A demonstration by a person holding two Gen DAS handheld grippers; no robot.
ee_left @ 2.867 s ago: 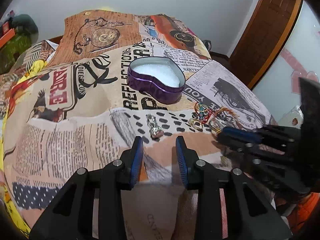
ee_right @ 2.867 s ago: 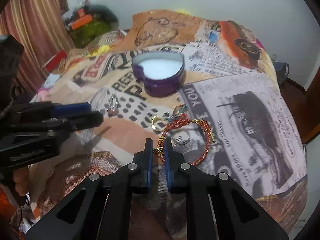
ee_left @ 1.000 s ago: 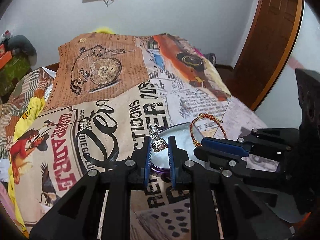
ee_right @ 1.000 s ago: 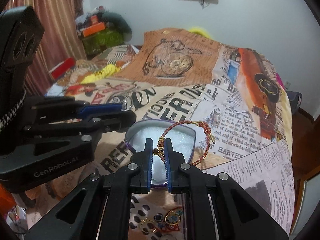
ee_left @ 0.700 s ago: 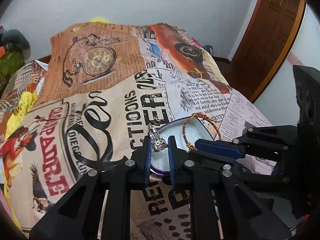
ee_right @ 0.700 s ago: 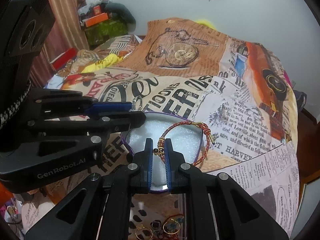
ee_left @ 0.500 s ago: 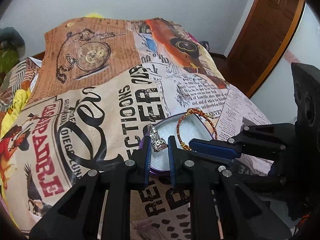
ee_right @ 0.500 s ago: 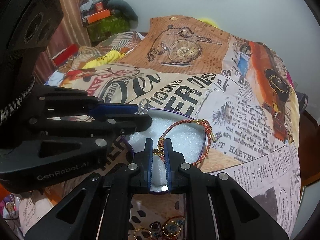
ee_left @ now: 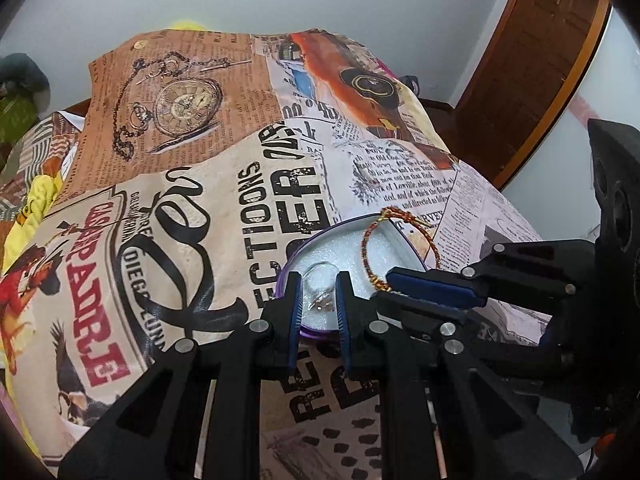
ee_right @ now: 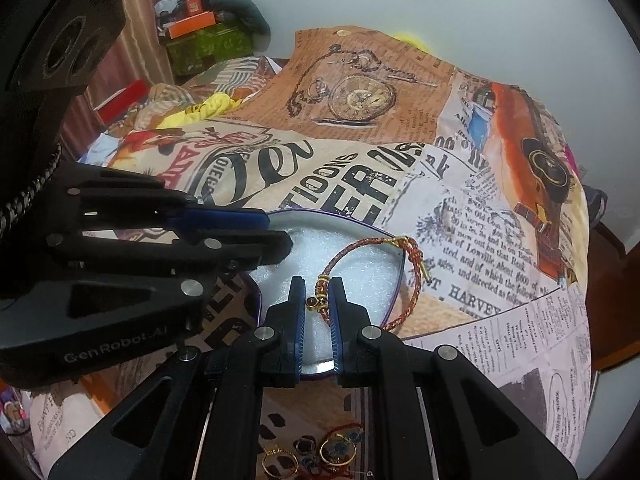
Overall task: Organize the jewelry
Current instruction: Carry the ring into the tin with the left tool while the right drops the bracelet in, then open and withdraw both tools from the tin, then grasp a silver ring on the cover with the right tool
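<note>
Both jaws nearly closed: left gripper [ee_left: 318, 300] on silver charm [ee_left: 320, 298], right gripper [ee_right: 318, 304] on bracelet [ee_right: 372, 276].

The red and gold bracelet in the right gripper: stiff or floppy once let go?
Probably springy rather than limp: the bracelet keeps its open loop though pinched at one spot. Its thin cord looks light. Dropped, it would likely settle on the foam of the tin, not roll.
</note>
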